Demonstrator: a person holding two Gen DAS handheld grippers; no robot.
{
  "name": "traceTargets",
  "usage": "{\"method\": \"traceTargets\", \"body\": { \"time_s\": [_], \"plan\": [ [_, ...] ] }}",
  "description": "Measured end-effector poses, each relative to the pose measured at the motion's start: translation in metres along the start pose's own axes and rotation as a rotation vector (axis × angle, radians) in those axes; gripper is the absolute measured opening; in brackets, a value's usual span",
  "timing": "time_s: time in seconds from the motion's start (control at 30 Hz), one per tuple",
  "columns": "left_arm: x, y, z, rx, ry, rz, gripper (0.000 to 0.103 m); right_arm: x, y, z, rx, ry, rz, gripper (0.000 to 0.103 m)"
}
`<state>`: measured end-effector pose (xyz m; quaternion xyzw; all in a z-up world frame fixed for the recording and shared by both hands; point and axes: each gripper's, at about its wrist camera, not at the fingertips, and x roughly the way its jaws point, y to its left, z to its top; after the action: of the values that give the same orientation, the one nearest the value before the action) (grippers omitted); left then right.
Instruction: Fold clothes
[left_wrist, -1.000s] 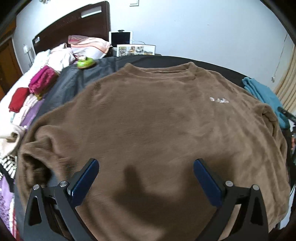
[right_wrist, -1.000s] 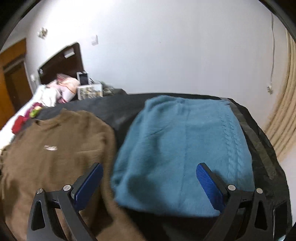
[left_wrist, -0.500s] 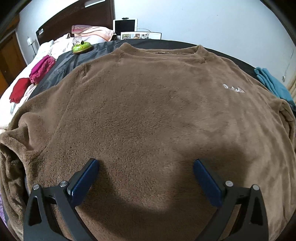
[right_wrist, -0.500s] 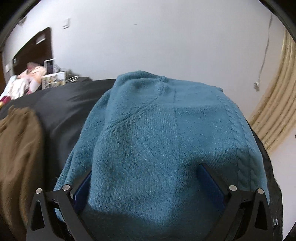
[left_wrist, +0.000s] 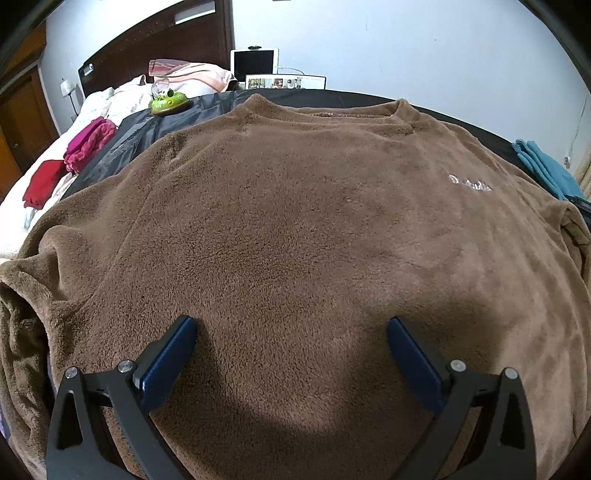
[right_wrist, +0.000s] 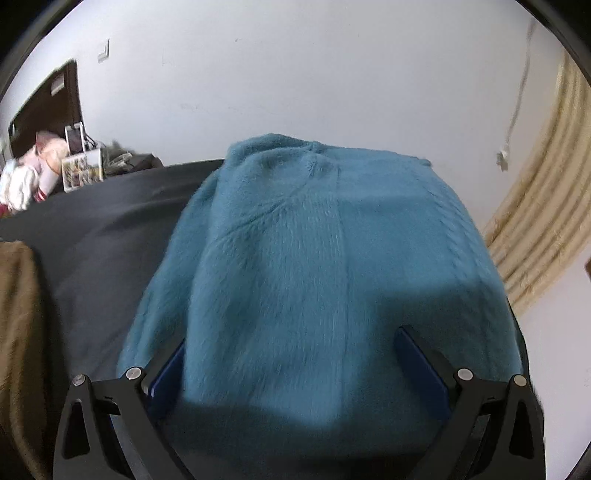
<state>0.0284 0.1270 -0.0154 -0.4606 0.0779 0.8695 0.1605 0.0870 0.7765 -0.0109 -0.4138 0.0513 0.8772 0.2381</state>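
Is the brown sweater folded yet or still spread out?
Spread out. The brown sweater lies flat, front up, its collar at the far edge and chest lettering showing; the left sleeve is bunched, and no fold crosses the body.

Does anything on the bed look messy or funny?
Yes. The fluffy brown sweater lies mostly flat, but its sleeve on the left is bunched into a crumpled heap. The folded teal knit sweater looks tidy.

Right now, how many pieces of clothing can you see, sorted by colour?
Brown: 1, the fleece sweatshirt spread out flat
Teal: 1, the folded knit sweater
Magenta: 1, the folded garment on the bed
Red: 1, the folded garment on the bed
Total: 4
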Motion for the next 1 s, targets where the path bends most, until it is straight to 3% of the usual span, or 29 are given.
{"method": "traceTargets", "body": {
  "time_s": [0.1, 0.3, 0.53, 0.67, 0.83, 1.0],
  "plan": [
    [0.001, 0.001, 0.001, 0.0, -0.002, 0.0, 0.103, -0.042, 0.011, -0.023, -0.051, -0.054, 0.069, 0.103],
    [0.001, 0.002, 0.0, -0.002, -0.009, -0.001, 0.103, -0.135, 0.05, -0.105, -0.265, -0.097, 0.227, 0.103],
    [0.0, 0.001, 0.0, -0.002, -0.012, -0.003, 0.103, -0.149, 0.107, -0.175, -0.422, 0.004, 0.259, 0.103],
    [-0.002, 0.001, -0.002, 0.01, -0.012, -0.007, 0.103, -0.146, 0.101, -0.188, -0.366, 0.046, 0.259, 0.103],
    [-0.006, 0.003, -0.008, 0.056, -0.013, -0.027, 0.103, -0.141, 0.081, -0.191, -0.423, 0.069, 0.134, 0.103],
    [-0.01, 0.011, -0.012, 0.065, -0.014, -0.056, 0.103, -0.132, 0.053, -0.184, -0.472, 0.056, -0.106, 0.103]
  ]
}}
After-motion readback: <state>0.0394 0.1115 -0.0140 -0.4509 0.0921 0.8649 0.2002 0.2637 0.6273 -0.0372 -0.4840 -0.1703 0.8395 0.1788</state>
